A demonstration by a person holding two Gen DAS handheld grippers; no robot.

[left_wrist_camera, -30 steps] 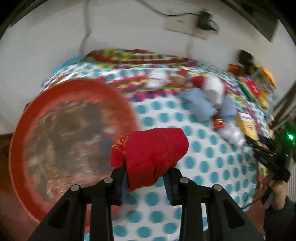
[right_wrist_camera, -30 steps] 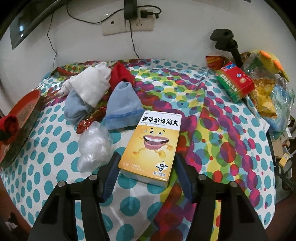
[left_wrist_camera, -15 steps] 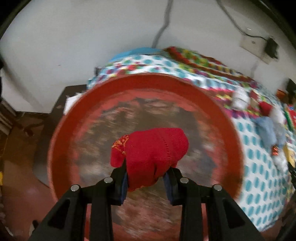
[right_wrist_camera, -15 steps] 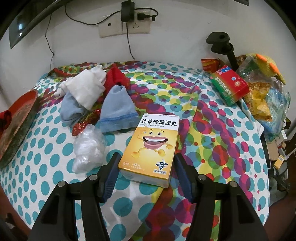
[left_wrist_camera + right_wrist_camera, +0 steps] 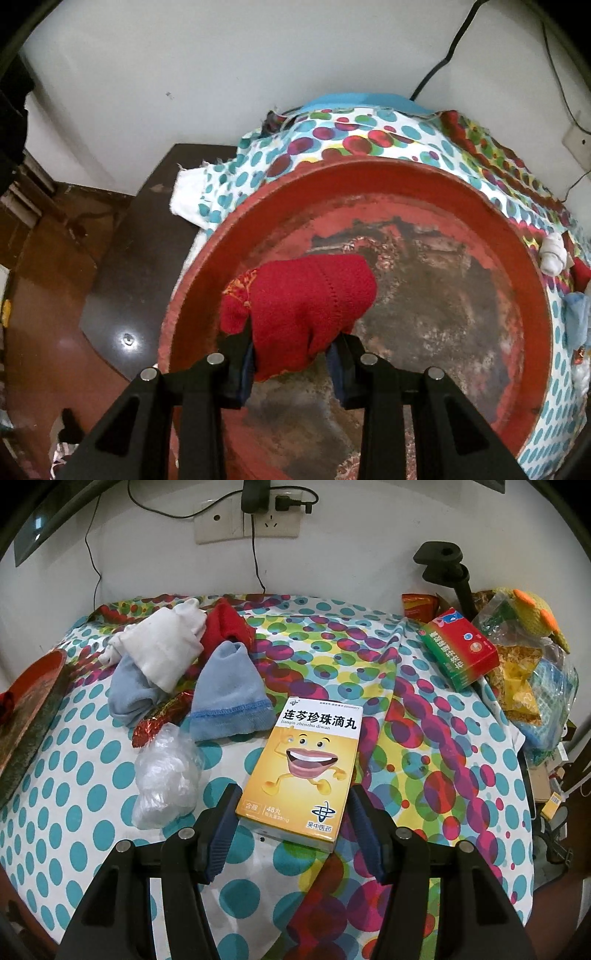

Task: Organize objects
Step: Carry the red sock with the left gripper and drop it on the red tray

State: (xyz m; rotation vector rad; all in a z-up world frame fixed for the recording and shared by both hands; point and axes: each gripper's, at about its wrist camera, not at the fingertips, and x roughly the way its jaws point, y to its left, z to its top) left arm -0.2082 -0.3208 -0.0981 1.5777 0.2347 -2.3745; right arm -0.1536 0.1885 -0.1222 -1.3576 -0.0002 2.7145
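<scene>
Your right gripper (image 5: pixel 291 834) stands open astride the near end of the yellow medicine box (image 5: pixel 304 771); a clear plastic bag (image 5: pixel 166 775) lies just left.

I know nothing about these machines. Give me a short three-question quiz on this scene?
1. True or false: the left tool is shut on a red sock.
2. What lies under that sock: A) round red tray, B) dotted cloth, C) floor?
3. Name the thing between the right tool's open fingers.

Key: 1 true; 2 A; 3 the yellow medicine box.
</scene>
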